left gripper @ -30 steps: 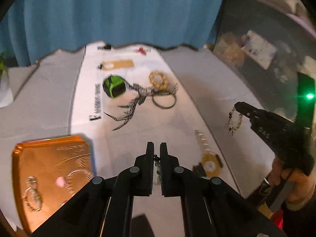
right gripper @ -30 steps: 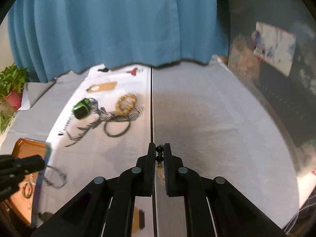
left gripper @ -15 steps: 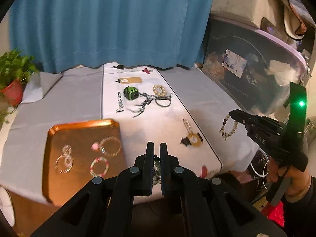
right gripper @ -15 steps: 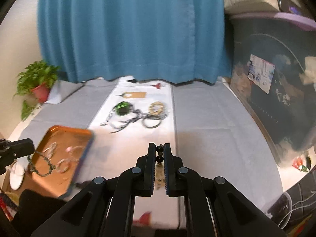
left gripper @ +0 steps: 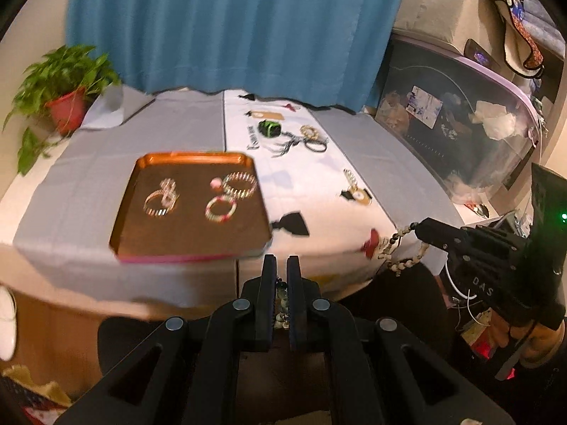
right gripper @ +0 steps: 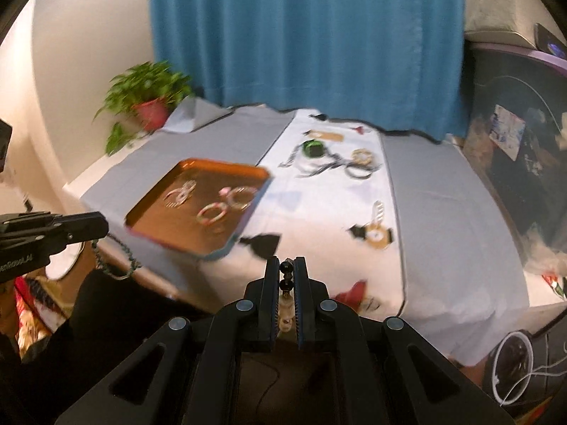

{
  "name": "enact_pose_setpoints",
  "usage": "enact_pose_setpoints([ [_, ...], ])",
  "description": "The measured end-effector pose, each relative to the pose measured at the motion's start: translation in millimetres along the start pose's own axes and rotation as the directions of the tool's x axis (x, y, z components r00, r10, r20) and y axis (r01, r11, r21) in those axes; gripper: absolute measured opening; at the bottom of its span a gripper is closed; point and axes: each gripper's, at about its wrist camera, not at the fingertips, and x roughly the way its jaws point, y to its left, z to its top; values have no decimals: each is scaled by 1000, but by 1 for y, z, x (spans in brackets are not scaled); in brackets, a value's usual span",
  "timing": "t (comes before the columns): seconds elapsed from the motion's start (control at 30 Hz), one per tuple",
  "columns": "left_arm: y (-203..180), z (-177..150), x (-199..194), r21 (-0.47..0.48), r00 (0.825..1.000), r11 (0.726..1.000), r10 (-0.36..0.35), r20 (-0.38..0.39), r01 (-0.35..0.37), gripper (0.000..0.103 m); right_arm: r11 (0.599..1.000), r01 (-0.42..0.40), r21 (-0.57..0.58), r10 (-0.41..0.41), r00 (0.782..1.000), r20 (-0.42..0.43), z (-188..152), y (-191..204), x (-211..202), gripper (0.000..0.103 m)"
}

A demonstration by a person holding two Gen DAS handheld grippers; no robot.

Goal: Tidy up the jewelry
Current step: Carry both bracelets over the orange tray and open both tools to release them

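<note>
Both grippers hang off the table's (left gripper: 106, 163) near edge. The left gripper (left gripper: 281, 269) pinches a dark green cord bracelet (right gripper: 117, 265), the right gripper (right gripper: 286, 269) a beaded bracelet (left gripper: 400, 251). This looks like the carrying step; next, each bracelet should go into the orange tray (left gripper: 127, 205) beside the bangles (left gripper: 221, 209).

A long pleated teal-blue curtain (left gripper: 226, 24) hangs behind the grey-clothed table (left gripper: 106, 163). Left of the curtain's foot, at the table's far corner, stands a leafy green plant in a red pot (left gripper: 67, 106). Right of the curtain sits a dark, clear-fronted storage bin (left gripper: 457, 117), seemingly crammed with papers, and a beige box (left gripper: 443, 10) rests on top of it.
</note>
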Motion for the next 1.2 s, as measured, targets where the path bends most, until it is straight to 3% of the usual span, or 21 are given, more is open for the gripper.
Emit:
enact_pose_setpoints([
  [0.23,12,-30,-11,-39,1000,999,18,-3,-18,3,998,-53,-42,51,998,-43,-23,34,-6,8],
  [0.53,19,-43,-12,-57,1000,998,18,-14,-18,3,994,-67,-84,62,996,-62,-26,52,-1,8],
  [0.97,41,-38,2,-93,999,995,41,-26,-43,3,992,-63,-114,52,994,-95,-18,63,21,8],
  [1.2,58,-14,8,-86,997,993,81,10,-80,3,989,-71,-130,59,994,-94,2,74,40,8],
])
